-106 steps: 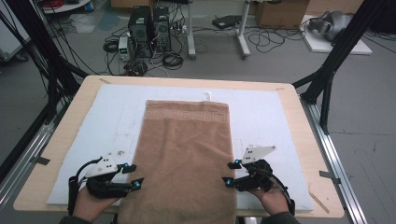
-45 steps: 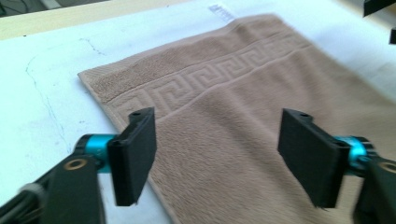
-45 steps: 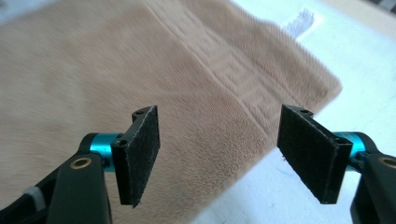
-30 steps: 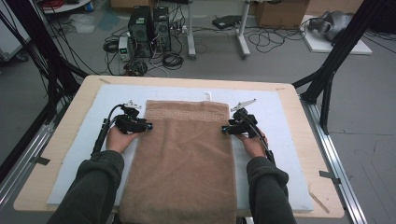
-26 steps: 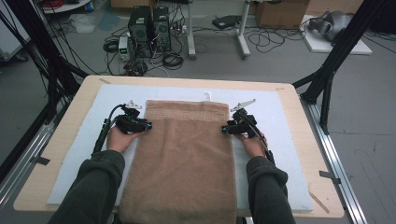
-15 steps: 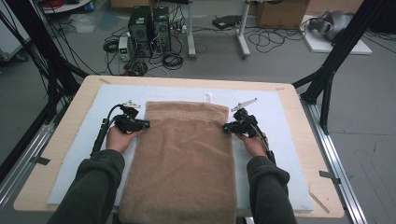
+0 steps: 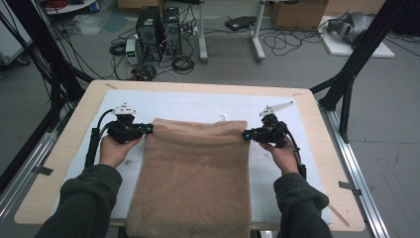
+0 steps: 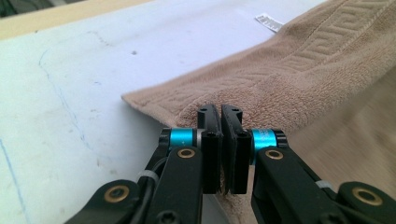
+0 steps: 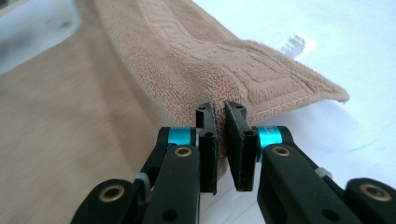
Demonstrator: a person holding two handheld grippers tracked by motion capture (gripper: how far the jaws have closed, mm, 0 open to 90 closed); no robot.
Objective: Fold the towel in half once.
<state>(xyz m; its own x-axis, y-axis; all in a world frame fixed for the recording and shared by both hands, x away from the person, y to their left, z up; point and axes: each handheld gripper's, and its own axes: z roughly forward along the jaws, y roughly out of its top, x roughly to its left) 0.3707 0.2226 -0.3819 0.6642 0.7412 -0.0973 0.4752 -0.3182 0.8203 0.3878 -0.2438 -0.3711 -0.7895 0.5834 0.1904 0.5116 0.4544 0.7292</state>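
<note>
A wooden table (image 7: 74, 134) carries a white sheet (image 7: 198, 106) that covers most of its top. A tan towel (image 7: 193, 183) lies on the sheet, its near end hanging over the table's front edge.

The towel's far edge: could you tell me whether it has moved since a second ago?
Yes. The towel's far edge, pinched by both grippers, has come toward the person, away from the table's far rim, baring more white mat.
</note>
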